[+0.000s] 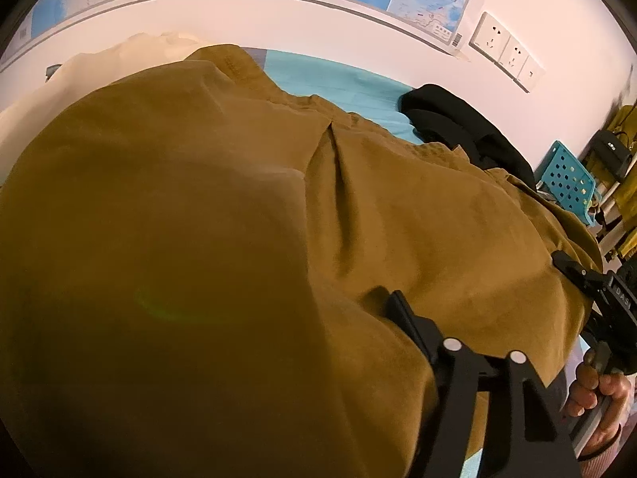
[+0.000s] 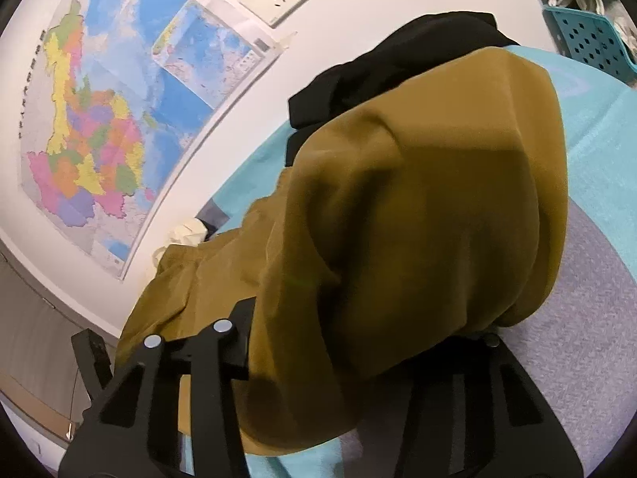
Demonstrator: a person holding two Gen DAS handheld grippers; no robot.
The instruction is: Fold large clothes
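A large mustard-brown garment (image 1: 239,199) fills the left wrist view, spread over a teal bed sheet (image 1: 338,79). My left gripper (image 1: 318,310) has one black finger (image 1: 398,306) lying on the cloth; a fold hides the other finger. The jaws stand apart. At the right edge a hand (image 1: 597,390) holds my right gripper (image 1: 573,271) at the garment's hem. In the right wrist view a thick fold of the garment (image 2: 418,199) bulges between the fingers of my right gripper (image 2: 370,318). Its left finger (image 2: 245,318) shows and the cloth covers the right one. The fingers are wide apart.
A black garment (image 1: 458,119) (image 2: 390,59) lies heaped near the wall behind the brown one. A cream cloth (image 1: 119,59) (image 2: 187,231) sits at the far side. The wall carries a map (image 2: 119,119) and sockets (image 1: 505,51). A blue perforated crate (image 1: 565,179) stands beside the bed.
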